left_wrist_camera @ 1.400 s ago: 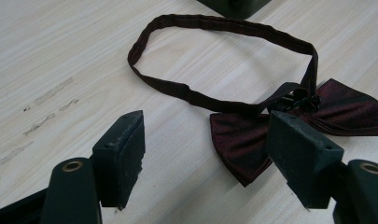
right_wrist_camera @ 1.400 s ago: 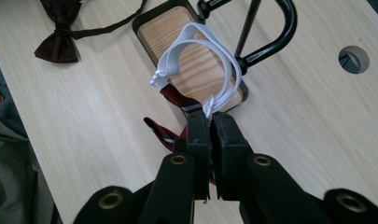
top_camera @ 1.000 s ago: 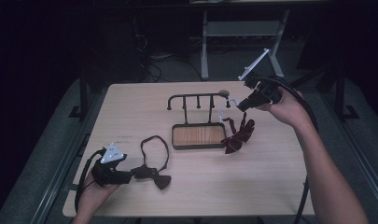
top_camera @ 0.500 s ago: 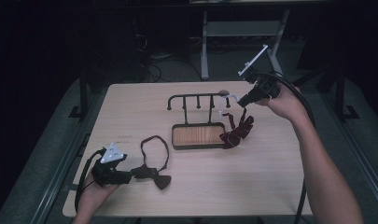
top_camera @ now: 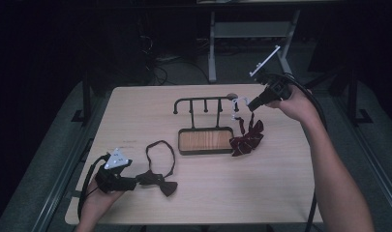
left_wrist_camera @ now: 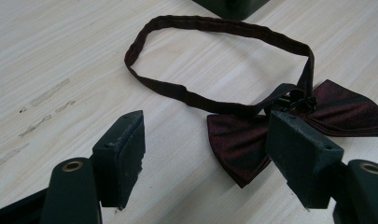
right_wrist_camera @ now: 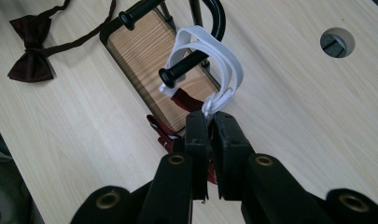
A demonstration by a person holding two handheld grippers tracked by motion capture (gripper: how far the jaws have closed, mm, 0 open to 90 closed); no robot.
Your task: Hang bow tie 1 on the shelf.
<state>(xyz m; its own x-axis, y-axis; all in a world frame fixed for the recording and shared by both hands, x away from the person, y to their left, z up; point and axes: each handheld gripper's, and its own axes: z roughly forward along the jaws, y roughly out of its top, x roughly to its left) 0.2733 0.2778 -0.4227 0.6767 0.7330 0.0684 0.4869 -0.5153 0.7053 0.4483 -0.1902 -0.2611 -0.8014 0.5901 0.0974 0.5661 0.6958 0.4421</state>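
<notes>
My right gripper (right_wrist_camera: 209, 122): jaws clamped on white elastic band (right_wrist_camera: 224, 65) of red bow tie (top_camera: 247, 137); band looped over end peg of one black rack (top_camera: 205, 104), just ahead of jaws; bow hangs below. Rack's wooden base (top_camera: 205, 140) beneath and beyond. My left gripper (left_wrist_camera: 203, 154): jaws apart, low on table (top_camera: 280, 193). Second bow tie, dark maroon (left_wrist_camera: 280, 135), between jaws, nearer right one; strap loop (left_wrist_camera: 214, 56) ahead. Count: two bow ties, one rack.

Black left gripper (left_wrist_camera: 203, 154), brass-ringed screw holes, grey three-cornered plate; bare forearms.
</notes>
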